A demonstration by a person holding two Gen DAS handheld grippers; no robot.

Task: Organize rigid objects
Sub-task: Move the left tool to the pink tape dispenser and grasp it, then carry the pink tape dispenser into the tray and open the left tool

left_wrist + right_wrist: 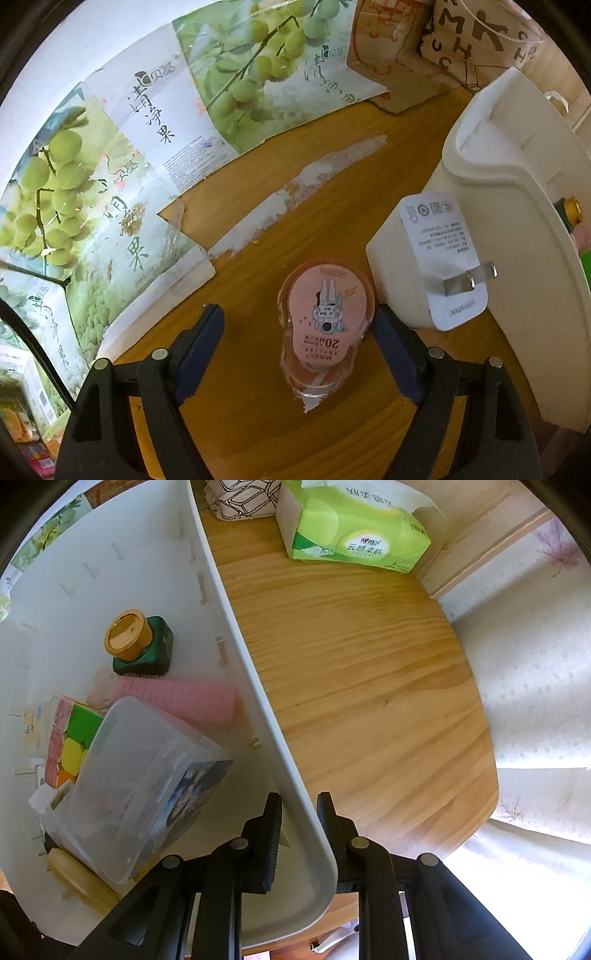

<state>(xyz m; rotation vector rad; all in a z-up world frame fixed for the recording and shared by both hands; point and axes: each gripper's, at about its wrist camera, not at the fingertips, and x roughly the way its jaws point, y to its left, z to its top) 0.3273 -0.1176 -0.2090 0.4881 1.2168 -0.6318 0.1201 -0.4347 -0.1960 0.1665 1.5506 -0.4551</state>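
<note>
now | bin (pixel 236 635): green bottle (pixel 147 648), clear box (pixel 144 775); right jaws pinching rim; left jaws spread

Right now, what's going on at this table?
A person with a gripper in each hand is sorting small items into a white bin. The right gripper is clamped on the bin's wall. The left gripper hangs over a pink tape dispenser on the table, jaws open either side of it, not gripping. A white charger leans against the bin outside. A cube, a clear box and a gold-capped bottle are already inside.
</note>
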